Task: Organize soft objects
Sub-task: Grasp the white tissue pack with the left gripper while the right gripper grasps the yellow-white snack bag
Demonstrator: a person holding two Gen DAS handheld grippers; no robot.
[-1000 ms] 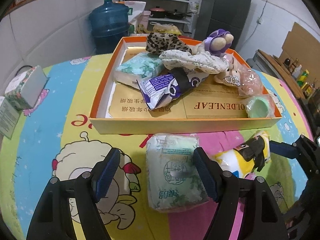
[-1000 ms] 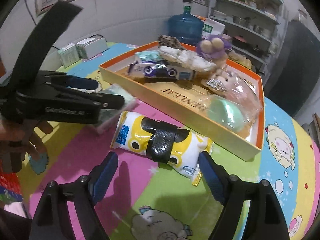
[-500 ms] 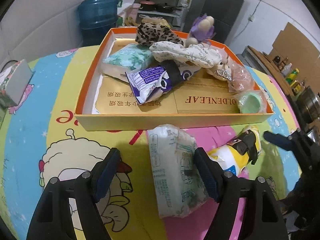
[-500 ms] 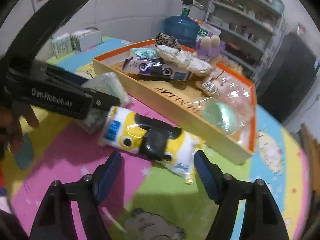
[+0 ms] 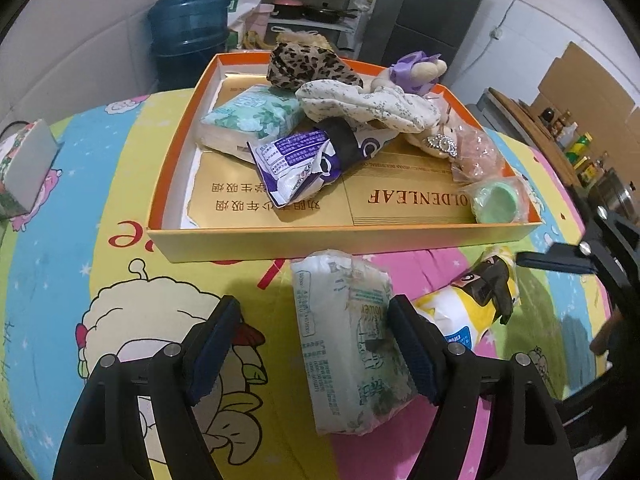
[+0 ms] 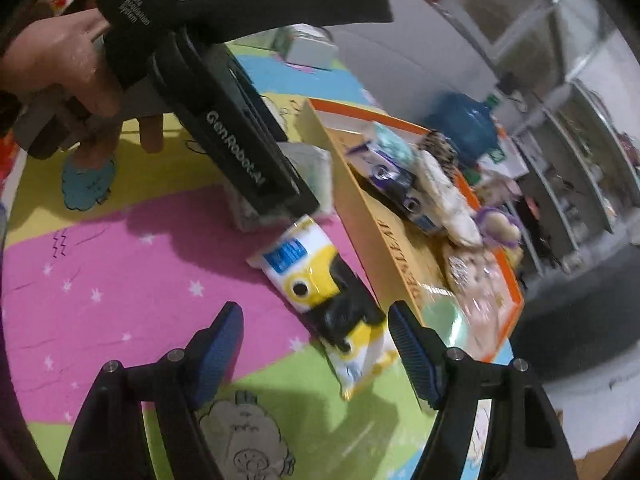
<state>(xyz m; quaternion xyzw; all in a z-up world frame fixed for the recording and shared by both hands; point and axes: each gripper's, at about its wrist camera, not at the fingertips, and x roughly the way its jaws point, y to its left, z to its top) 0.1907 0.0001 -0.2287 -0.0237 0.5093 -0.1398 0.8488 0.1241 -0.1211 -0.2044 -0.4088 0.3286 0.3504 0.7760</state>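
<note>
Left wrist view: my left tongs (image 5: pixel 312 344) stand spread over the white tissue pack (image 5: pixel 348 344) lying on the bench (image 5: pixel 60 240) just before the orange box (image 5: pixel 320 240), one pad touching it. My right tongs (image 6: pixel 316 344), spread, straddle the yellow packet (image 6: pixel 320 292) beside that box, not pinching it.

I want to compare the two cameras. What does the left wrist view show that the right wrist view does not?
Only the left wrist view: the left gripper open around the white pack, and the tray's gold floor.

Only the right wrist view: a hand holding the left gripper, and the right gripper, open, at the yellow pack.

Both: tray, white pack, yellow pack, blue water bottle.
</note>
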